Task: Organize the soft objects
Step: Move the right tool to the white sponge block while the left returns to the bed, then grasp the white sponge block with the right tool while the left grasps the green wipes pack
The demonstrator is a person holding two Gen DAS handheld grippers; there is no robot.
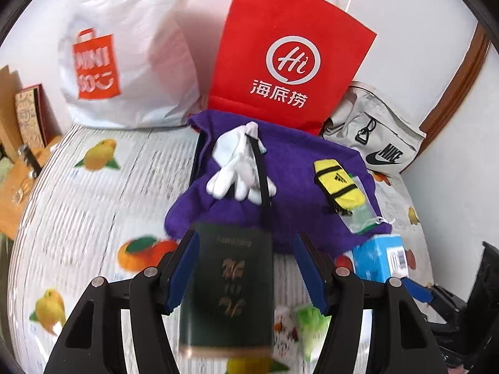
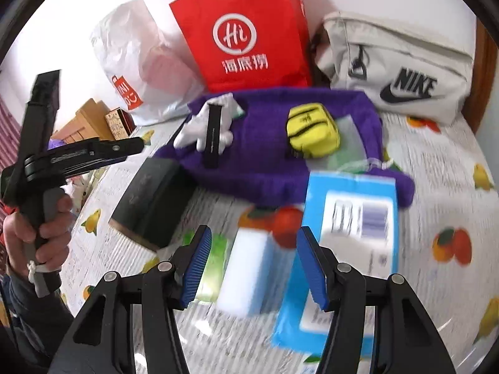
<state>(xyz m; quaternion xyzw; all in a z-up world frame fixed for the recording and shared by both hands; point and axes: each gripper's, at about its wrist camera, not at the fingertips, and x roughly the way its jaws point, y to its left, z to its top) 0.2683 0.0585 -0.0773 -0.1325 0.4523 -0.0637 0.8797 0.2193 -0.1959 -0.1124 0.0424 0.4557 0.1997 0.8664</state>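
Note:
A purple towel lies on the fruit-print bedcover. On it are white gloves crossed by a black strap, and a yellow mini bag. My left gripper stands open above a dark green box that rests on the cover; its right pad is clear of the box. My right gripper is open, with a white and blue block lying between the pads, gaps on both sides. A blue packet lies just right of it.
Against the wall stand a red paper bag, a white plastic bag and a grey Nike bag. A green packet lies by the block. A hand holds the left gripper.

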